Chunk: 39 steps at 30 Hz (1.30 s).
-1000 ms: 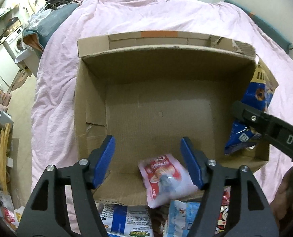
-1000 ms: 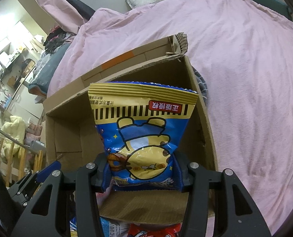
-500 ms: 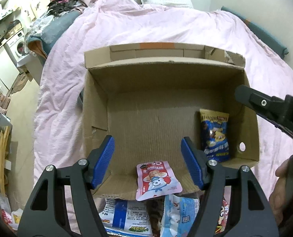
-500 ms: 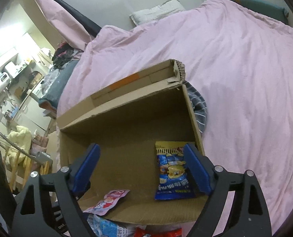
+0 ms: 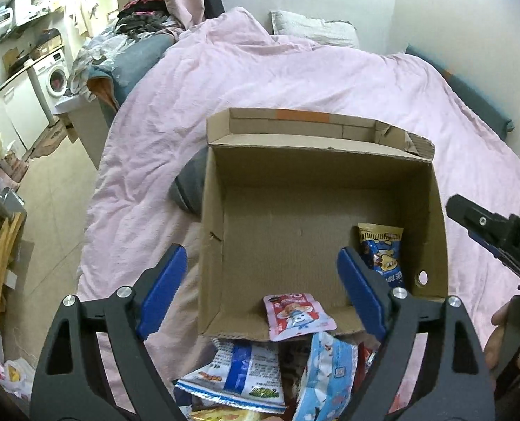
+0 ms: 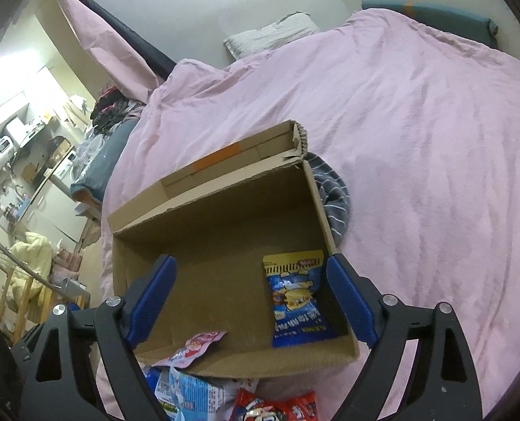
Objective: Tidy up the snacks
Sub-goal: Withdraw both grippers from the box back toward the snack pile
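An open cardboard box (image 5: 211, 217) (image 6: 316, 203) lies on the pink bedcover. A blue and yellow snack bag (image 5: 382, 256) (image 6: 297, 294) lies flat in its right part. A small pink packet (image 5: 297, 315) (image 6: 193, 347) rests on the near wall, partly hanging out. My left gripper (image 5: 261, 287) hovers above the near edge, its jaws opening, nothing between them. My right gripper (image 6: 251, 298) stands open above the box, empty; part of it (image 5: 495, 235) shows at the right of the left wrist view.
Several more snack bags (image 5: 246, 379) (image 6: 190, 393) are piled just in front of the box. A dark striped cloth (image 6: 333, 196) sticks out from under the box. The bed's left edge drops to the floor, with furniture and a washing machine (image 5: 54, 77) beyond.
The right gripper opened and dropped the blue bag into the box. The pink packet fell from between the left fingers onto the near wall. Both grippers rose and pulled back; the left jaws widened.
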Motion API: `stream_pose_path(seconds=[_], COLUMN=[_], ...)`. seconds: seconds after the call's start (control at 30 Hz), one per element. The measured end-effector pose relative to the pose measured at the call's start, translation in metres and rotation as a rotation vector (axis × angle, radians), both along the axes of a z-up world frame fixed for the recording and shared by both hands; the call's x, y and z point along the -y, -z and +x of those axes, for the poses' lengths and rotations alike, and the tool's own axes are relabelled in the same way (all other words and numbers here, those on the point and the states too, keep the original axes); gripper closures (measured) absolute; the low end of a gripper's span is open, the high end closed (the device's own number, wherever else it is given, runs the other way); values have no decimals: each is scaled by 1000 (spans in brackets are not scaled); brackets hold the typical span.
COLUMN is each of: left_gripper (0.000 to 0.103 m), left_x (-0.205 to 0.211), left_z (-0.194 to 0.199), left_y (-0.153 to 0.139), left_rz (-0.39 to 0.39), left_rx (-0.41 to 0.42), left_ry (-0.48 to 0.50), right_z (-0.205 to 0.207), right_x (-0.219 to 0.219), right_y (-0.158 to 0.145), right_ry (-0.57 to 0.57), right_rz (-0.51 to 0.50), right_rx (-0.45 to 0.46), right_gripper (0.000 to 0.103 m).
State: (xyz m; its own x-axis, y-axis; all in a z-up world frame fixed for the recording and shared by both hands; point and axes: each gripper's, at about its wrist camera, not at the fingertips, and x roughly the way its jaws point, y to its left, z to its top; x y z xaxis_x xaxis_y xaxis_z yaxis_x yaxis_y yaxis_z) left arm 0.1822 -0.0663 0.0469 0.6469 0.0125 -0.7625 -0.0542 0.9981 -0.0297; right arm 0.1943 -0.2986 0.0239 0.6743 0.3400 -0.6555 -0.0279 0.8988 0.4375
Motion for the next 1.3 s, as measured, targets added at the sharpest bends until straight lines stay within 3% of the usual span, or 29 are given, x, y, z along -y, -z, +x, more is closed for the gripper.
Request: stream_pose_path(seconds=[0.43, 1.0, 1.3], left_gripper=[18, 18, 18], left_x=[-25, -68, -93], left_z=[-32, -92, -94], left_y=[-4, 33, 47], left_rz=[-1, -16, -61], left_rx=[4, -67, -75], left_ry=[-1, -23, -95], right_z=[-46, -101, -104], right_x=[-3, -20, -30], right_y=[-10, 18, 35], right_ry=[-52, -121, -143], right_rz=[-17, 13, 0], right_rx=[19, -85, -144], right_gripper=[13, 13, 13])
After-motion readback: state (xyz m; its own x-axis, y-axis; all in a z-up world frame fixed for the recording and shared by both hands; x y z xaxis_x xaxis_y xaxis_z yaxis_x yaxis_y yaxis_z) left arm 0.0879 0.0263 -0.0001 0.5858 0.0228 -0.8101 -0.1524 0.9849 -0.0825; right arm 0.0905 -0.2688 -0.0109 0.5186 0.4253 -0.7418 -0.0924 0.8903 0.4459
